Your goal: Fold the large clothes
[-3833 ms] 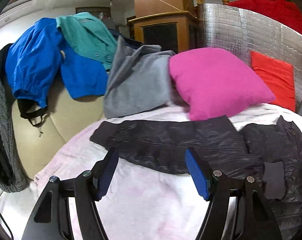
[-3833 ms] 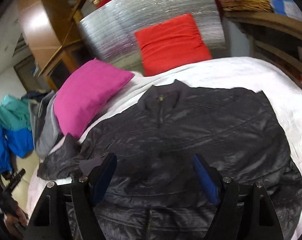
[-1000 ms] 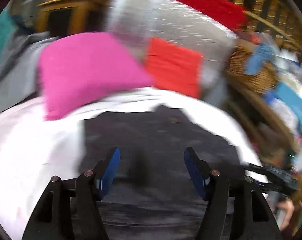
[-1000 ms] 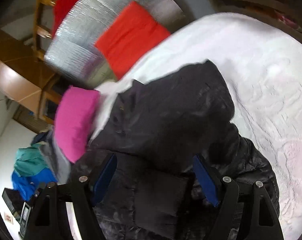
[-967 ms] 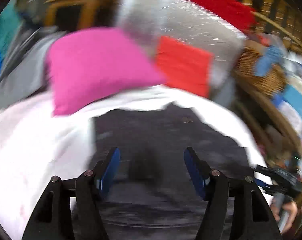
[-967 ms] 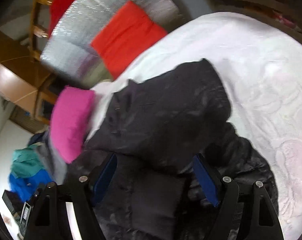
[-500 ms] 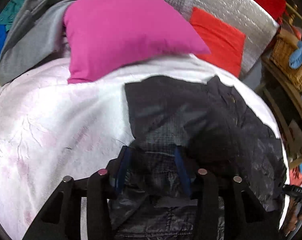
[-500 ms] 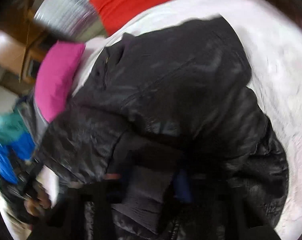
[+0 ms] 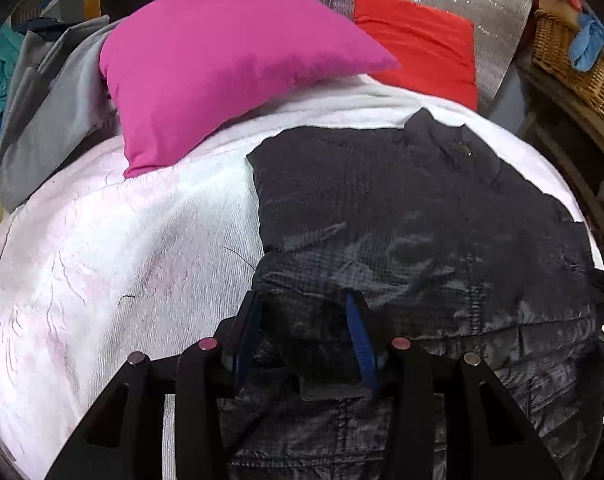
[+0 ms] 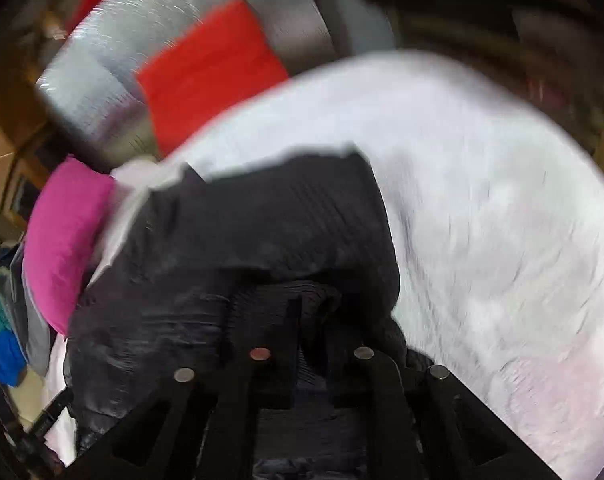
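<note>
My left gripper (image 9: 302, 336) pinches a bunched fold of the black jacket (image 9: 422, 216), blue pads partly buried in fabric. My right gripper (image 10: 306, 320) looks clamped on the same jacket, though blur and dark cloth hide its fingertips. The jacket lies folded on the white bedspread (image 9: 102, 240), its near hem cut off. Farther away sit a pink pillow (image 9: 222, 60) and a red cushion (image 9: 418, 44).

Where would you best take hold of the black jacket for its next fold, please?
Probably at the hem of the jacket, the thick near edge facing the left tool. Come from the near side, low, because the sleeves are already folded in and the collar lies far.
</note>
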`<state>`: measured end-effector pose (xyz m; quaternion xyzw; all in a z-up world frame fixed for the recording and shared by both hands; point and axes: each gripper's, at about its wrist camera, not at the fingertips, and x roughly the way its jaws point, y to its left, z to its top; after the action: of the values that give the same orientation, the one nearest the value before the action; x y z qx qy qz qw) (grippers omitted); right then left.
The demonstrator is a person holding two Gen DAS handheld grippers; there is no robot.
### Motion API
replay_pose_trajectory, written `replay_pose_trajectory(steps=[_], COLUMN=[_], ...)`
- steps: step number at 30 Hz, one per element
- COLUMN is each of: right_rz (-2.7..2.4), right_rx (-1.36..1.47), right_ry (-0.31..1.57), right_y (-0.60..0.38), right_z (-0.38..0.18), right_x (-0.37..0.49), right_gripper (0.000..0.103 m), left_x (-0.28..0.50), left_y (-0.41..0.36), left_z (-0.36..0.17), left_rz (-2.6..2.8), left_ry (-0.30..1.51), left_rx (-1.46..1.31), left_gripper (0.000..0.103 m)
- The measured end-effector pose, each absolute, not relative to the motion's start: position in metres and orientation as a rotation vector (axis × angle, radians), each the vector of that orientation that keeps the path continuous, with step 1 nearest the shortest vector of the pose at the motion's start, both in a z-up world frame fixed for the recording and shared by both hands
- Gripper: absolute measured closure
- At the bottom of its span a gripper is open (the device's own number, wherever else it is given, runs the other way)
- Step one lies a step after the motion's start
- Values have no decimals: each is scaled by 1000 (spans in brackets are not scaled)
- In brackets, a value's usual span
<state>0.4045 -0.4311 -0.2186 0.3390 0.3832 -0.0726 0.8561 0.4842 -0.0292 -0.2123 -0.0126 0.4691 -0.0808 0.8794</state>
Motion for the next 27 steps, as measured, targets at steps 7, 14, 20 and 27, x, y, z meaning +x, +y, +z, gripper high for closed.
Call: replay_pose_trajectory(steps=[7,14,20,27], right_rz=[-190,-56,-143,-196], right_rx=[731,798,575,555], right_ry=[616,818,734,871], right_y=[-463,-465,-437,-444], right_z=[-185,-237,-196,-228], right_x=[362,399,400,409], right_gripper=[17,36,79,76], left_x=[488,491,492,495], left_y=[-12,4,-10,-12], left_z=[-205,-209,-212,-220], left_rz=[-177,-197,-205,-184], left_ry=[983,1000,1006,1041], left_rx=[-114,-203,-159,-122], left_gripper=[58,56,56,50])
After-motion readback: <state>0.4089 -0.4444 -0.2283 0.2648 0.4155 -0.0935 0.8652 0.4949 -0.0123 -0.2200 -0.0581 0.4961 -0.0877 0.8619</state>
